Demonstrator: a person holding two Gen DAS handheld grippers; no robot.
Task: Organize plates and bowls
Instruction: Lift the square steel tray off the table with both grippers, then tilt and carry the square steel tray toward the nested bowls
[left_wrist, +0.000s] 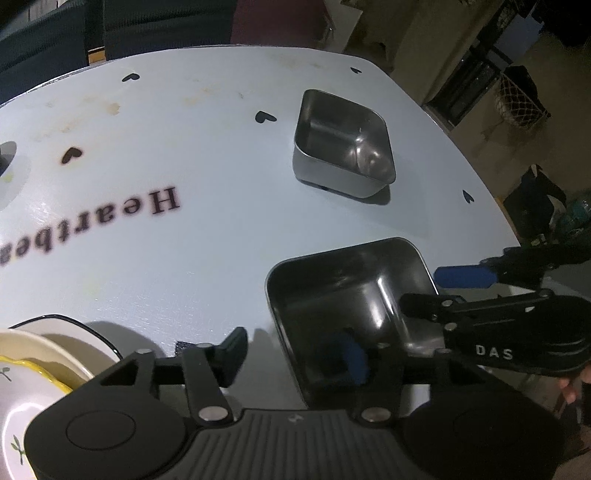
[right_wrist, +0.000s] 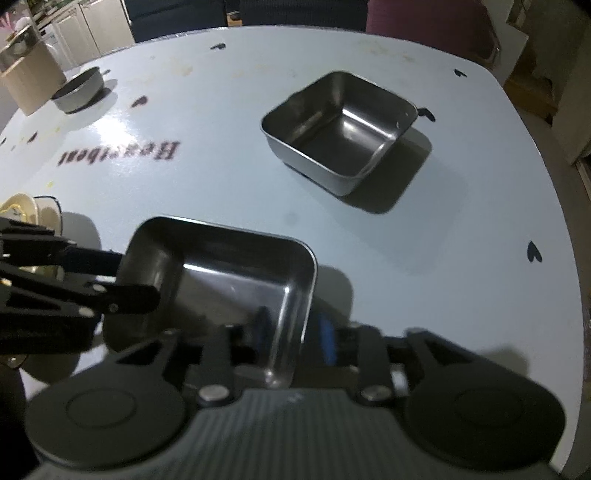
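The near metal bowl (right_wrist: 221, 273), on the table's (left_wrist: 184, 258) near right, is being straddled by both half-open, empty grippers (left_wrist: 295, 350) (right_wrist: 295, 332); stacking with the far bowl (right_wrist: 340, 133) is probably being called for next.

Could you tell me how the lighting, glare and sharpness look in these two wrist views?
Left wrist view: dim; the near square tin reads almost black, the far square tin shows soft highlights, and the printed lettering is blurred. Right wrist view: a glare patch on the table washes out the lettering, both tins cast dark shadows, and the fisheye bends the table edge.
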